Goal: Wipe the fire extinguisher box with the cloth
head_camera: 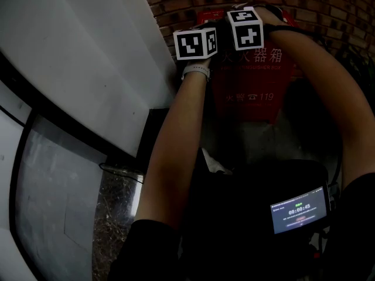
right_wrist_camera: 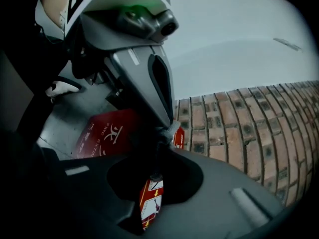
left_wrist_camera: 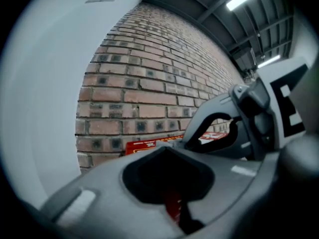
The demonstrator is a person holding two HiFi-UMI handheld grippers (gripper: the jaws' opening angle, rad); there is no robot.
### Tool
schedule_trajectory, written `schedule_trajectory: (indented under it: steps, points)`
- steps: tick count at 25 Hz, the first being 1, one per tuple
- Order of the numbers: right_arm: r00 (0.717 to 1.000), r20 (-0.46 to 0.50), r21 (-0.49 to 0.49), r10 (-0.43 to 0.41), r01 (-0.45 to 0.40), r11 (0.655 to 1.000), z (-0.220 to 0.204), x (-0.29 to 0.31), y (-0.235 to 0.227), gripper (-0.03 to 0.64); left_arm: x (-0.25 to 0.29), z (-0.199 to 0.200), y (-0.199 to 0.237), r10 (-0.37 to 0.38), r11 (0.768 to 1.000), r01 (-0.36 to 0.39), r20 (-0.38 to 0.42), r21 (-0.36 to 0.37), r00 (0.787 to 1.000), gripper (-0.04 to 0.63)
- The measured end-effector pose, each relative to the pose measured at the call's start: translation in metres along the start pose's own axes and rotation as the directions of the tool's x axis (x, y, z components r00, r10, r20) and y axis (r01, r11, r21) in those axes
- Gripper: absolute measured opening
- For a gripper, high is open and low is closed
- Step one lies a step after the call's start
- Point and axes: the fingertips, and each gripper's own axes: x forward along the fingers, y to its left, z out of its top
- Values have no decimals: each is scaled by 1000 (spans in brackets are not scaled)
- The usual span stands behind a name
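The red fire extinguisher box [head_camera: 249, 95] stands against the brick wall, with white lettering on its front. Both arms reach over its top, and the marker cubes of my left gripper [head_camera: 198, 40] and right gripper [head_camera: 246, 27] sit side by side there. In the right gripper view, the left gripper [right_wrist_camera: 167, 127] narrows to a point pinched on a small grey cloth [right_wrist_camera: 172, 129] above the box [right_wrist_camera: 107, 133]. In the left gripper view, the right gripper [left_wrist_camera: 187, 139] reaches the same spot over the box's top edge [left_wrist_camera: 147, 145]. Its jaw tips are hidden behind the grey body.
A brick wall [head_camera: 328, 4] rises behind the box. A white wall [head_camera: 88, 51] runs along the left, with a dark-framed glass panel [head_camera: 58, 204] below it. A small lit screen [head_camera: 299, 209] hangs at the person's chest. Dark speckled stone floor [head_camera: 114, 215] lies below.
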Motion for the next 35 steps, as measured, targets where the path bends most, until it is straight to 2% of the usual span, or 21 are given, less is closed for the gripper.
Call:
schedule_trajectory:
  steps: [5, 8, 11, 13, 14, 15, 17, 21, 25, 28, 31, 35]
  points:
    - [997, -45, -90, -67, 63, 994, 3, -18, 15, 32, 1, 0, -1, 28, 999, -28, 6, 22, 1000, -2]
    - [991, -60, -174, -121, 109, 979, 4, -32, 29, 34, 1, -1, -3, 43, 998, -43, 6, 46, 999, -2]
    - [974, -60, -232, -218, 199, 952, -5, -44, 28, 34, -5, 1, -5, 84, 986, -87, 25, 144, 996, 0]
    - [957, -68, -237, -283, 260, 936, -18, -49, 17, 34, -15, 11, -3, 140, 959, -158, 93, 237, 986, 0]
    - [948, -73, -233, -310, 286, 930, -26, -52, 9, 34, -21, 18, -4, 156, 947, -188, 141, 259, 978, 0]
    - [940, -80, -227, -330, 305, 925, -34, -53, 1, 34, -27, 26, -9, 157, 946, -201, 183, 254, 970, 0]
    - [931, -97, -208, -353, 328, 922, -51, -54, -15, 34, -32, 38, -22, 134, 963, -183, 235, 199, 963, 0]
    - [912, -118, -206, -393, 365, 908, -75, -41, -43, 34, -25, 45, -39, 109, 979, -151, 270, 139, 957, 0]
    - [919, -114, -235, -377, 344, 909, -80, -13, -59, 34, -15, 43, -38, 105, 980, -146, 274, 136, 956, 0]
    - [930, -119, -244, -348, 312, 918, -83, 12, -66, 34, -8, 40, -27, 118, 977, -161, 271, 142, 955, 0]
    - [933, -121, -282, -338, 294, 913, -84, 38, -71, 34, -3, 37, -16, 131, 972, -177, 271, 154, 953, 0]
    - [949, -132, -263, -286, 245, 933, -90, 68, -72, 34, -1, 35, -16, 117, 969, -171, 274, 179, 955, 0]
